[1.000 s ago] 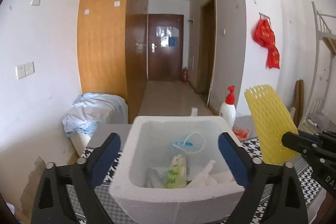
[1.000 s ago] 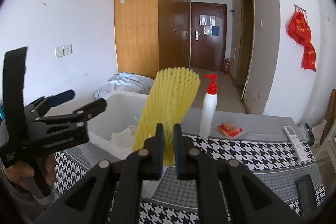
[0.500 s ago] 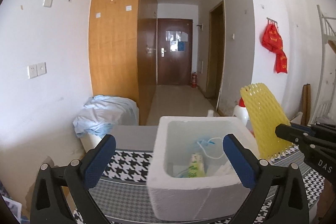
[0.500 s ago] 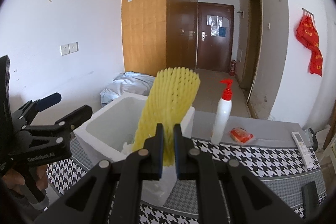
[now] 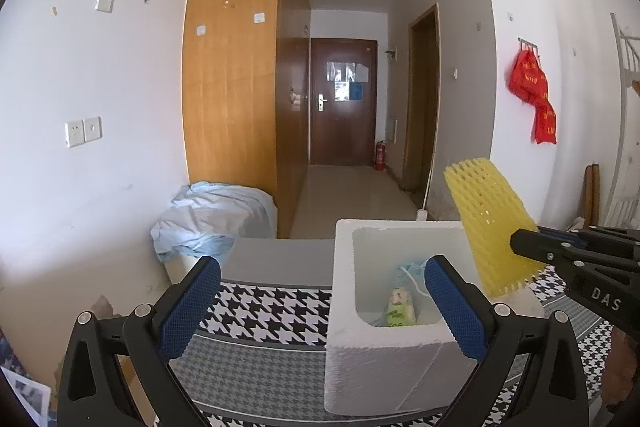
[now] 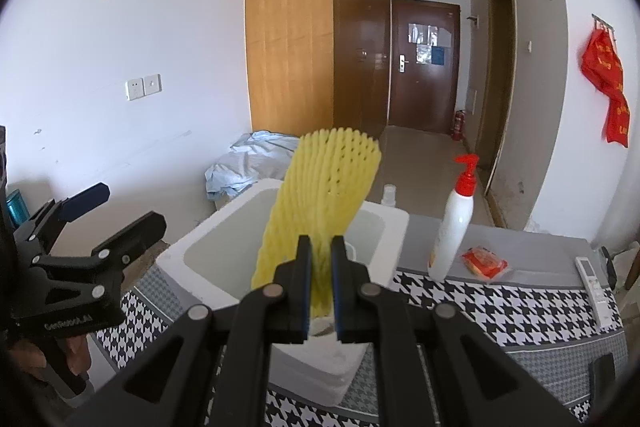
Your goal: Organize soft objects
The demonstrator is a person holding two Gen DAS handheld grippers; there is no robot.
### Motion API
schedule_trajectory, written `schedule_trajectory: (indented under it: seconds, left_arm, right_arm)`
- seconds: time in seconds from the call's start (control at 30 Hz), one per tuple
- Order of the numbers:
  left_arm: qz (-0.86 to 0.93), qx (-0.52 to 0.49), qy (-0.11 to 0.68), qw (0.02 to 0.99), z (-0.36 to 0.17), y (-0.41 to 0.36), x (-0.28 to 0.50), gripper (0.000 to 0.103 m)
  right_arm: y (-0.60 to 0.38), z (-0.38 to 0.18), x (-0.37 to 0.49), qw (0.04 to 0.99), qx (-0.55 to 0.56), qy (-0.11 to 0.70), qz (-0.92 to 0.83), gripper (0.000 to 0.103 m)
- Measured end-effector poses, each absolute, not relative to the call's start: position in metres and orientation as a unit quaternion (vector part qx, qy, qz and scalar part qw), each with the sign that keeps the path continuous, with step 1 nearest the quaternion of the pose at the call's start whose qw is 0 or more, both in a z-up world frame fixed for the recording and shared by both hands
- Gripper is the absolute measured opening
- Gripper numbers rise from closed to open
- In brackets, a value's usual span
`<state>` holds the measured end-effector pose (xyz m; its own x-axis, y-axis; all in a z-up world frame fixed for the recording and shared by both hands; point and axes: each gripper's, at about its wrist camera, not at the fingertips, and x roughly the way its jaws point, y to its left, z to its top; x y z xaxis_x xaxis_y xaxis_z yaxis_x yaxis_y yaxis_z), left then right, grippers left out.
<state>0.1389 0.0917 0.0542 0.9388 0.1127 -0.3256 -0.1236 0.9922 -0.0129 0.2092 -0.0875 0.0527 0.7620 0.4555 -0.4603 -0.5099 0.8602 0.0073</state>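
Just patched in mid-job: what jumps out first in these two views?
The yellow foam net sleeve stands out, pinched upright in the right tongs over the white foam box. The left tongs hang open and empty beside the box. On the far right wall hangs a bright red bag.

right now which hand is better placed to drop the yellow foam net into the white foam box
Right. The right gripper is already shut on the yellow foam net, held up at the white foam box near its rim. The left gripper is open and empty, straddling the box's front left corner.
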Motion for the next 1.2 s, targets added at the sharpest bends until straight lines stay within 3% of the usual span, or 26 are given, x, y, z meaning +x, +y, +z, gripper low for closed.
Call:
schedule_trajectory:
  seconds: [0.4,0.43,0.53,0.57,1.2]
  left_arm:
    - [0.059,-0.030,0.163,0.984,0.052,0.105,0.135,0.102]
    - [0.059,-0.031,0.164,0.984,0.052,0.106,0.136,0.102]
    - [0.057,-0.034,0.165,0.984,0.051,0.106,0.138,0.102]
    - [0.055,-0.033,0.166,0.984,0.050,0.105,0.139,0.102]
    - [0.051,-0.022,0.162,0.985,0.057,0.089,0.128,0.102]
  right_arm:
    - [-0.068,0.044,0.233,0.928,-0.061,0.259,0.262,0.014]
    - [-0.067,0.042,0.235,0.927,-0.064,0.263,0.259,0.021]
    - [-0.064,0.039,0.233,0.931,-0.080,0.258,0.246,0.061]
    - [-0.065,0.040,0.230,0.932,-0.079,0.254,0.245,0.066]
    - [-0.097,0.050,0.209,0.936,-0.046,0.233,0.260,0.067]
